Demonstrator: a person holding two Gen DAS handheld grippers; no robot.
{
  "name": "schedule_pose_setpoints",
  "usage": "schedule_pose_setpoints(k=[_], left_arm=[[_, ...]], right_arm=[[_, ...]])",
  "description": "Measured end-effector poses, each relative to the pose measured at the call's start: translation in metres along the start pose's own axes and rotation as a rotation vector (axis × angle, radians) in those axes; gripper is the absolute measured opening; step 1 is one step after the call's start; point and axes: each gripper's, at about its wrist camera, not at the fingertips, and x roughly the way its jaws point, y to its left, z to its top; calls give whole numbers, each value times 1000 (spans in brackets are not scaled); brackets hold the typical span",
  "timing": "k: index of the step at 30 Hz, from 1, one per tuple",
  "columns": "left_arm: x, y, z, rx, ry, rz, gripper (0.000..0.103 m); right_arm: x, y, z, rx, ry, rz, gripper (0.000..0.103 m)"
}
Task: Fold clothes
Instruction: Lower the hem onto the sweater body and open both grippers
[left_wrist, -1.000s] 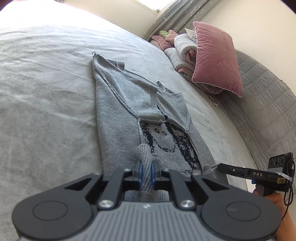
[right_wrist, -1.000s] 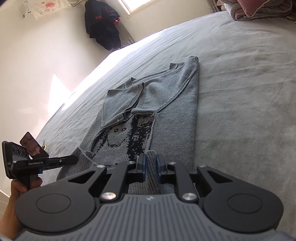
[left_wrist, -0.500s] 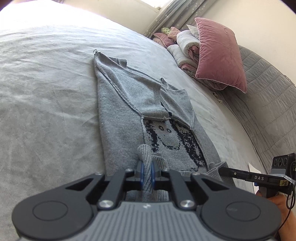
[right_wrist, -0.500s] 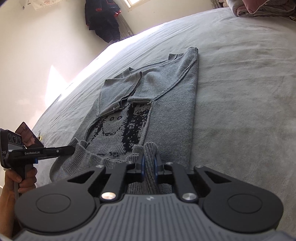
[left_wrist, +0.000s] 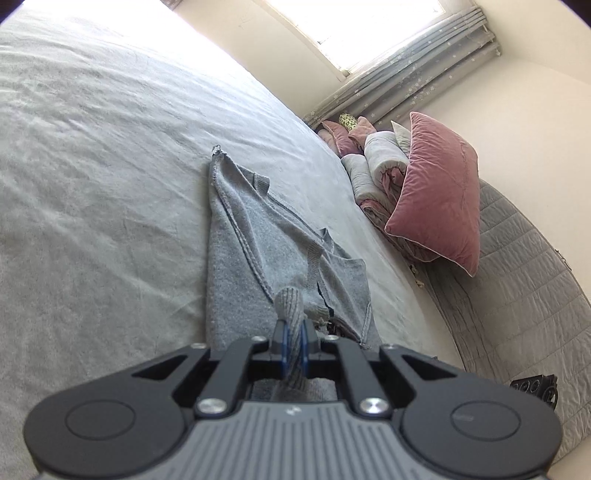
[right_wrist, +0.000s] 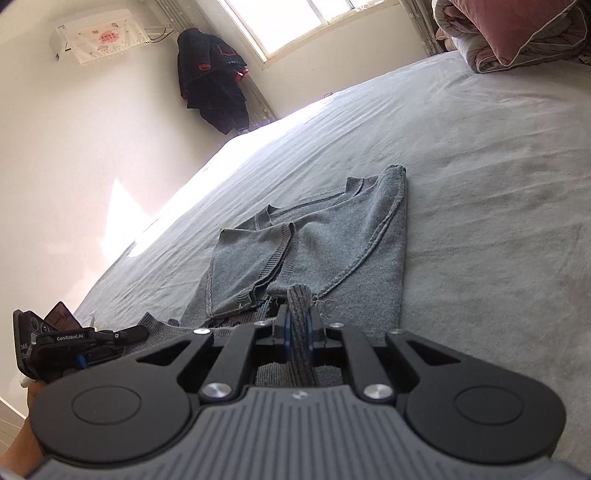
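A grey knit sweater (left_wrist: 243, 254) lies on the grey bed, sleeves folded in over its back; it also shows in the right wrist view (right_wrist: 332, 251). My left gripper (left_wrist: 291, 332) is shut on a bunch of the sweater's ribbed hem and holds it lifted over the body. My right gripper (right_wrist: 297, 325) is shut on the hem's other corner, also lifted. The dark face pattern is mostly hidden under the raised hem. The left gripper also shows at the left edge of the right wrist view (right_wrist: 122, 332).
The grey bedsheet (left_wrist: 92, 166) spreads wide to the left. A pink pillow (left_wrist: 436, 188) and rolled bedding (left_wrist: 373, 166) lie by the quilted headboard (left_wrist: 517, 266). A dark coat (right_wrist: 210, 77) hangs near the window.
Both grippers have carried the hem up and forward toward the collar. The face pattern, plain before, is now nearly covered. The cameras tilted up, showing more wall and window.
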Motion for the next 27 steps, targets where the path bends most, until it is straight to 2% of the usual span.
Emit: schedule_pose_setpoints(k=[4, 11, 15, 17, 19, 22, 23, 25, 26, 27], left_arm=[[16, 13, 1, -43, -16, -1, 7], [26, 12, 6, -26, -70, -45, 7], [37, 21, 6, -34, -38, 23, 7], [45, 21, 5, -16, -11, 81, 7], [47, 16, 5, 7, -14, 108, 9], [38, 8, 7, 38, -33, 141, 14], [33, 6, 7, 43, -30, 142, 20], [24, 4, 9, 53, -25, 142, 31], [19, 3, 9, 58, -23, 142, 38], [13, 3, 9, 63, -17, 143, 41]], right_arm=[[15, -15, 1, 34, -17, 10, 10], [19, -23, 1, 41, -60, 18, 10], [24, -33, -1, 48, -47, -7, 10], [29, -37, -5, 56, -36, -30, 10], [31, -36, -8, 54, -33, -43, 13], [24, -29, -7, 23, -33, -67, 18], [19, -28, -6, 24, -33, -67, 19], [8, -28, -4, 36, -35, -64, 34], [1, -29, -4, 45, -37, -60, 52], [-5, -30, -4, 55, -39, -55, 56]])
